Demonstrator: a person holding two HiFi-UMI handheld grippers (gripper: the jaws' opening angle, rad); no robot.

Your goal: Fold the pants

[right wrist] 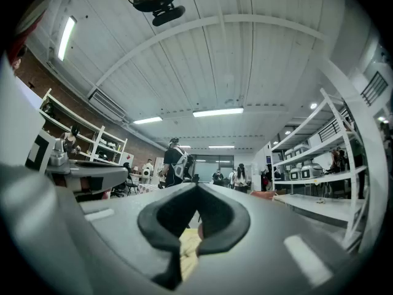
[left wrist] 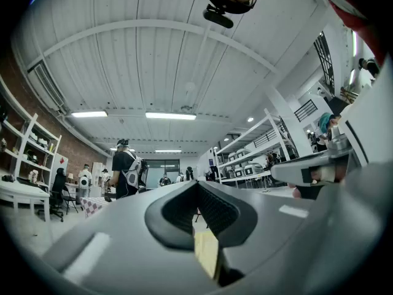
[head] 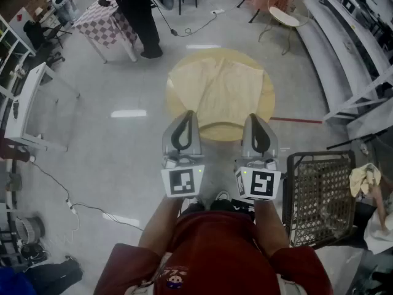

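Observation:
Pale yellow pants [head: 222,88] lie spread on a small round wooden table [head: 268,99] in the middle of the head view, reaching almost to its edges. My left gripper [head: 188,114] hovers over the table's near edge, shut with nothing in it. To its right my right gripper [head: 252,117] is held level with it, also shut and empty. In the left gripper view the closed jaws [left wrist: 198,183] point slightly upward at the hall, with a sliver of yellow cloth [left wrist: 207,254] below. The right gripper view shows its closed jaws [right wrist: 196,186] and the same cloth [right wrist: 189,251].
A black wire basket [head: 322,195] stands at my right with a yellowish rag [head: 363,178] beside it. A person in black [head: 139,14] stands beyond the table next to a checkered table [head: 104,24]. White shelving [head: 344,48] runs along the right; cables [head: 73,204] lie on the floor at left.

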